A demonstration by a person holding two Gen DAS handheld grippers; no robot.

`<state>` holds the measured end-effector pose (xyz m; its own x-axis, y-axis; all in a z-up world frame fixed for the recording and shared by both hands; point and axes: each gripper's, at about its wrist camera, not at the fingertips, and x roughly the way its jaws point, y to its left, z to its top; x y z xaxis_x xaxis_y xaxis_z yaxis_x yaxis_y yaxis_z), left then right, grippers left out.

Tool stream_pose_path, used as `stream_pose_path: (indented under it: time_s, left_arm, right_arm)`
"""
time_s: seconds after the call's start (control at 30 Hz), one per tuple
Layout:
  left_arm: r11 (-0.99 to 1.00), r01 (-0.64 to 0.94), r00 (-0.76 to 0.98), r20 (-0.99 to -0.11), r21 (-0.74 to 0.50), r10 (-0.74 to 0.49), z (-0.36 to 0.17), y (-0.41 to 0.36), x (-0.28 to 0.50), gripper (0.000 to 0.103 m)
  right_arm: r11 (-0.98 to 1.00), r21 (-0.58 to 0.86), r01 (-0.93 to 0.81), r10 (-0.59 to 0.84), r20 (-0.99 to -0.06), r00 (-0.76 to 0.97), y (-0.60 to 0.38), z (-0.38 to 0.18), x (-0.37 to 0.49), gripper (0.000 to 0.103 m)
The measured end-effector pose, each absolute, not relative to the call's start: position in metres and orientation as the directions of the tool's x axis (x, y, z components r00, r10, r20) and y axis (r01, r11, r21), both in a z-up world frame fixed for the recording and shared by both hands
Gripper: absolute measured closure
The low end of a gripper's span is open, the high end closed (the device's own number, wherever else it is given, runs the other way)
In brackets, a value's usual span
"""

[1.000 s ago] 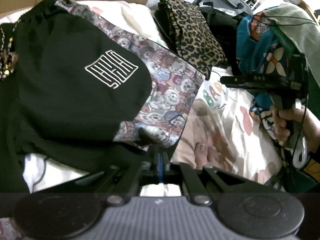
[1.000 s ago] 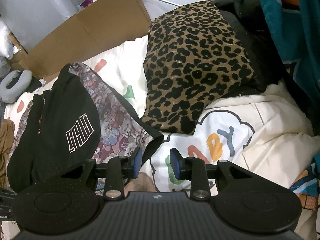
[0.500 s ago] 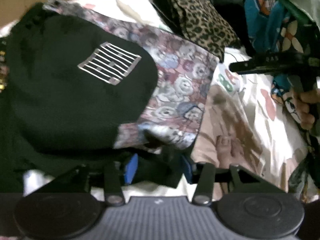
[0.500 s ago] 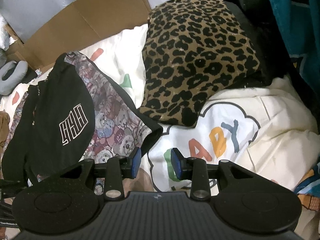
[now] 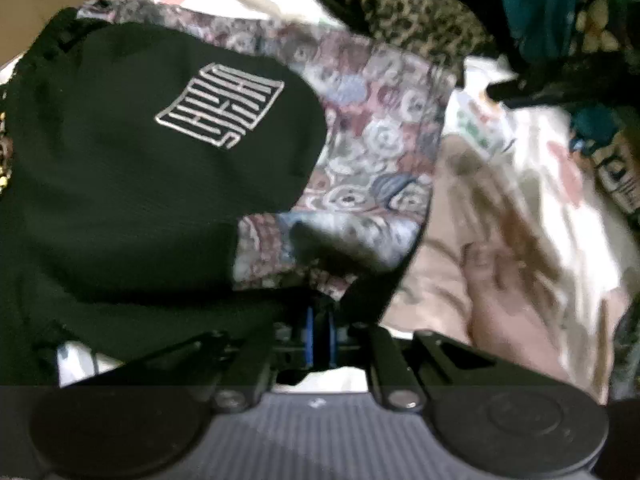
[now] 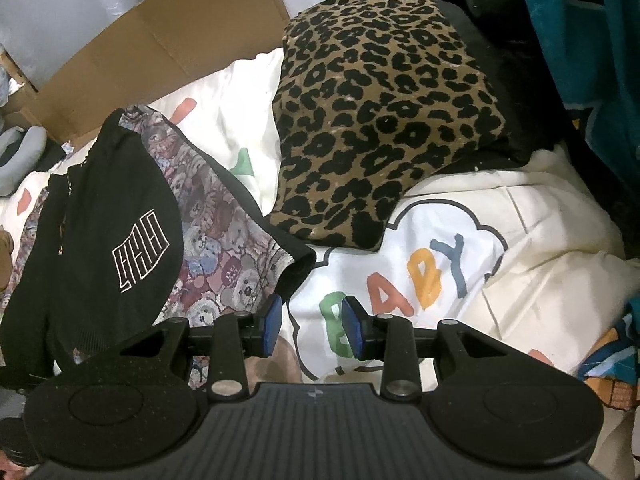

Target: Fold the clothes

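**Left tool pinching the patterned garment on a cluttered bed**

The surface is a bed covered by a cream sheet (image 6: pixel 532 280) printed with coloured letters reading "BABY" inside a cloud outline. Behind it, a flattened cardboard box (image 6: pixel 160 44) leans against a pale wall, and a grey cushion (image 6: pixel 20 152) lies at the far left edge.

Three garments can be counted lying on the sheet: one black top (image 6: pixel 116 216) with a white square logo, one bear-patterned garment (image 6: pixel 224 256) with a black hem lying under it, and one folded leopard-print piece (image 6: pixel 380 112) resting on dark cloth further back. A teal printed fabric (image 6: pixel 580 40) hangs at the right.

The left tool (image 5: pixel 319 334) has its two blue pads drawn almost together on the near edge of the bear-patterned garment (image 5: pixel 372 152), beside the black top (image 5: pixel 152 168); this view is blurred. The right tool (image 6: pixel 313 326) hovers over the sheet with its pads apart, holding nothing, just beside the garment's black hem corner.
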<state>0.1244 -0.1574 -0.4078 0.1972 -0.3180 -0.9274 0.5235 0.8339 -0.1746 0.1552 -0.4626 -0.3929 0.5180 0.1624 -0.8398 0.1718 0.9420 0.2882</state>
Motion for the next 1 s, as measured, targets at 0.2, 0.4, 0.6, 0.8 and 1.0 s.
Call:
stream_pose_path:
  time_s: [0.2,0.4,0.6,0.8,1.0]
  left_arm:
    - [0.835,0.508,0.234,-0.898,-0.212,-0.371,-0.378,-0.141,0.109,0.095]
    - [0.849,0.476,0.245,-0.893,-0.228,-0.378,-0.374,-0.132,0.099,0.095]
    - [0.863,0.440,0.234,-0.895,-0.250,-0.379,-0.382,-0.125,0.091,0.095]
    - [0.872,0.408,0.222,-0.896,-0.272,-0.383,-0.388,-0.118,0.082,0.095]
    - [0.849,0.412,0.182,-0.883,-0.332,-0.434,-0.385,-0.112,0.072,0.102]
  right_arm:
    - [0.934,0.305,0.186,0.164,-0.829,0.534,-0.469,-0.383,0.148,0.063]
    - [0.931,0.314,0.187,0.167,-0.821,0.546,-0.470,-0.375,0.144,0.063]
    - [0.930,0.314,0.192,0.166,-0.824,0.542,-0.472,-0.376,0.143,0.063]
    - [0.928,0.310,0.205,0.161,-0.833,0.529,-0.473,-0.384,0.142,0.063]
    - [0.927,0.310,0.211,0.162,-0.838,0.520,-0.472,-0.389,0.141,0.063]
